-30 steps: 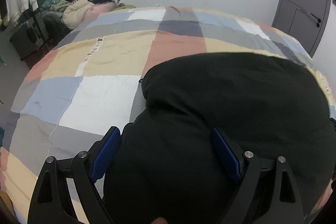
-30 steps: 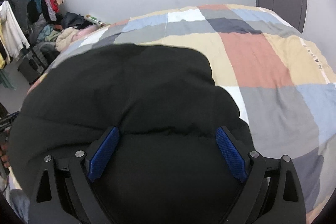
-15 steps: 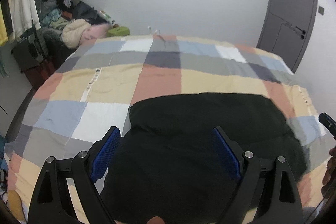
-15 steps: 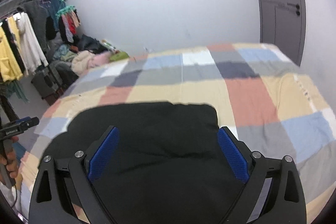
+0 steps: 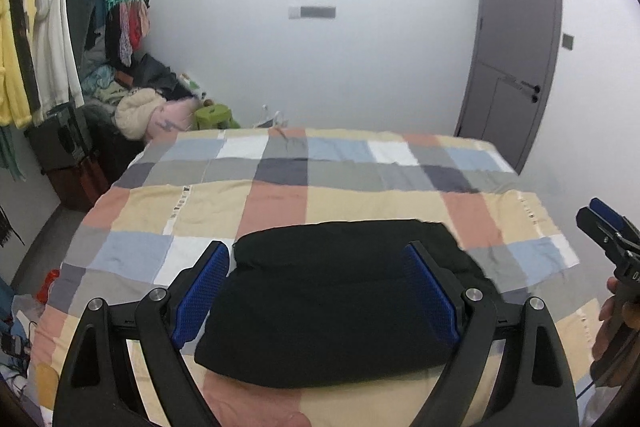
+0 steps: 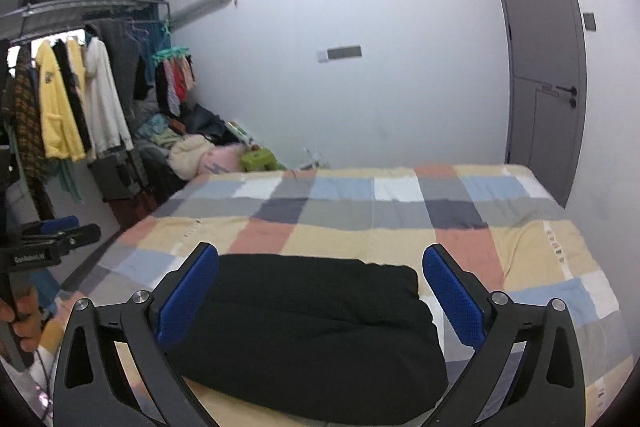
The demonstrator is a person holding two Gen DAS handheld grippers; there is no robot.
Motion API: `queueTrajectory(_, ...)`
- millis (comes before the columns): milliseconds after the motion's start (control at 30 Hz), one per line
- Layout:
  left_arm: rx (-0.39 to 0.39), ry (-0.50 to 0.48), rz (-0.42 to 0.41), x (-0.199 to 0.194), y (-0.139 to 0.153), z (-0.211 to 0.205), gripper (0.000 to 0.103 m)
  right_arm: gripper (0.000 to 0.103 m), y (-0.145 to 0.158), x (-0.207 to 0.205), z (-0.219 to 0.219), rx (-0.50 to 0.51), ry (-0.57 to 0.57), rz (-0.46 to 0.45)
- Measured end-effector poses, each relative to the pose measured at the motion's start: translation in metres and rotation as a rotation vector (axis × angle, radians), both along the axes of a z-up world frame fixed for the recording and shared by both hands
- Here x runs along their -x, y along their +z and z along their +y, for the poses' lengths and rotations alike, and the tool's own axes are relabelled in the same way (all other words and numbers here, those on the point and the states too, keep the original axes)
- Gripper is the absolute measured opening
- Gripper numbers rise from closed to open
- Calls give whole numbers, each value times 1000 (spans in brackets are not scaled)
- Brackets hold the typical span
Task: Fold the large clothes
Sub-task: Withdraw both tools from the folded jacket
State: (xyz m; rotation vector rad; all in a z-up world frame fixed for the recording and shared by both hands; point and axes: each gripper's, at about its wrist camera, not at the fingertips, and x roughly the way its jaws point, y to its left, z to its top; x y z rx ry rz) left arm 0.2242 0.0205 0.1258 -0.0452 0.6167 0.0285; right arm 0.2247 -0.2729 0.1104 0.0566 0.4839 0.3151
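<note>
We hold both tools, left tool (image 5: pixel 316 291) and right tool (image 6: pixel 320 297), spread wide above the folded black garment (image 5: pixel 336 307) on the checked bed (image 5: pixel 280 195), door (image 5: pixel 516 67) at two o'clock.

Black-framed left tongs (image 5: pixel 316 291) and right tongs (image 6: pixel 320 291), blue textured pads (image 5: pixel 430 301), silver screws, bare-skinned hand (image 6: pixel 24 319).

The black garment's (image 5: pixel 332 311) near edge lies hidden behind the left hand-held gripper (image 5: pixel 320 291), and the bed (image 6: pixel 540 267) is cut off by the frame.

Folded garment (image 5: pixel 332 311) on bed (image 5: pixel 280 203), near edge; clothes rack (image 6: pixel 68 107) far left; door (image 5: pixel 516 67) far right.
</note>
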Motion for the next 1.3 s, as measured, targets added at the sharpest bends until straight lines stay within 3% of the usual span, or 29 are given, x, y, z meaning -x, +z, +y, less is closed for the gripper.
queueTrajectory(233, 8, -22, -57, 71, 32, -19, 89, 103, 36, 66, 1, -38, 11, -86)
queueTrajectory(400, 18, -21, -89, 119, 38, -25, 89, 103, 44, 105, 5, -64, 23, -119)
queueTrajectory(833, 42, -11, -106, 213, 14, -30, 89, 103, 14, 186, 27, -60, 26, -90)
queueTrajectory(1300, 57, -22, -29, 234, -45, -31, 89, 103, -35, 216, 32, -27, 18, -40)
